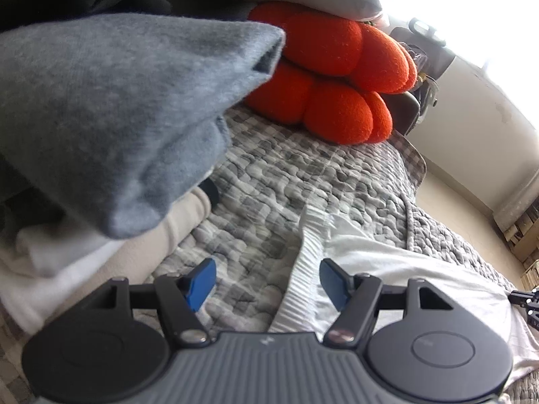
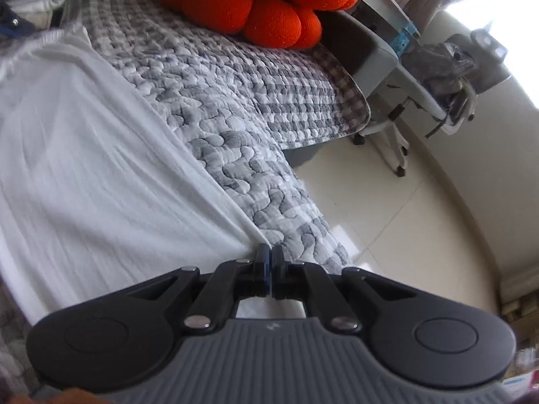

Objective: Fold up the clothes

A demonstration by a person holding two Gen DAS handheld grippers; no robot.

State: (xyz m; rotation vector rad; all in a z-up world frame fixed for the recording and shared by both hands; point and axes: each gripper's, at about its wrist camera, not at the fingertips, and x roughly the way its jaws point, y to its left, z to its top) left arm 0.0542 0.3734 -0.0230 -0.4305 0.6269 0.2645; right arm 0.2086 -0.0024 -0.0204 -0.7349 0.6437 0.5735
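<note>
Right gripper pinched together on corner of white garment, spread flat over grey quilt. Left gripper jaws apart, nothing between, above garment's ribbed edge. Behind: grey folded cloth, orange cushion.

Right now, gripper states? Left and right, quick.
Left gripper: open, holding nothing, over the ribbed edge of the white garment.
Right gripper: shut on the white garment's corner.
</note>
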